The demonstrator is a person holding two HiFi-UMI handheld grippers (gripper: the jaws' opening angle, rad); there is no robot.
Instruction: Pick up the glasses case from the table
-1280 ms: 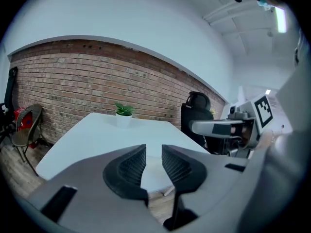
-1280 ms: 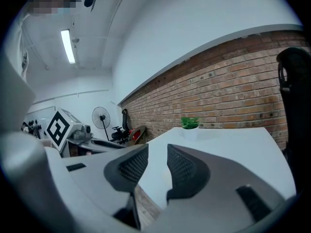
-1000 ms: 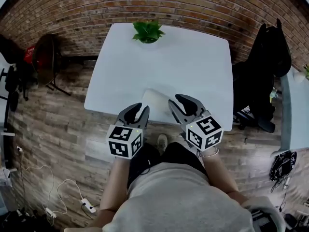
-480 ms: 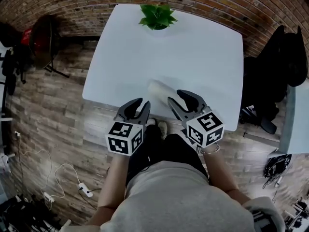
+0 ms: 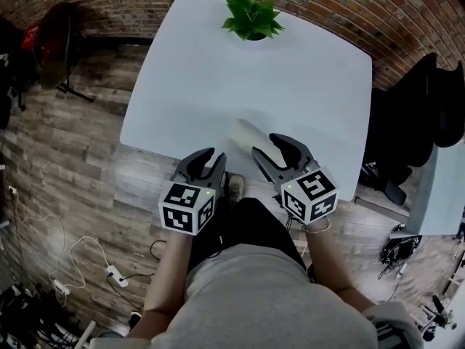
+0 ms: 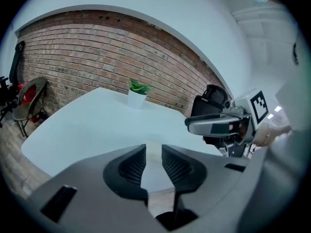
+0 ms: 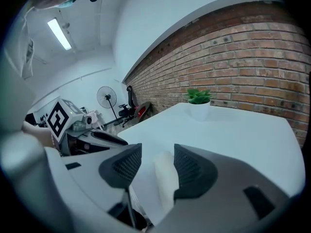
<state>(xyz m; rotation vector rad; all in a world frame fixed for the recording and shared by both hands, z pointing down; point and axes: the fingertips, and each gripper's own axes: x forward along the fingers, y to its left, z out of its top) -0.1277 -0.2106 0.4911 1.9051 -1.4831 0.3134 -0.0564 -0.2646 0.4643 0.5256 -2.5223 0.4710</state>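
The glasses case point(image 5: 249, 134) is a white oblong lying near the front edge of the white table point(image 5: 218, 71). My right gripper point(image 5: 266, 145) hovers just at its near end. Its jaws are opening, and in the right gripper view the case point(image 7: 165, 178) lies in the gap between them with no pad pressing on it. My left gripper point(image 5: 213, 156) hangs over the table's front edge, left of the case. Its jaws stand a little apart with nothing between them point(image 6: 153, 152).
A small potted plant point(image 5: 251, 17) stands at the table's far edge. Right of the table is a black chair with dark clothing point(image 5: 421, 115). A fan and a red chair point(image 5: 43, 42) stand at the left by the brick wall. Cables lie on the wooden floor point(image 5: 109, 271).
Both grippers have come down toward the table's front edge. The right gripper's jaws have spread wider around the near end of the case. The left jaws keep the same gap.
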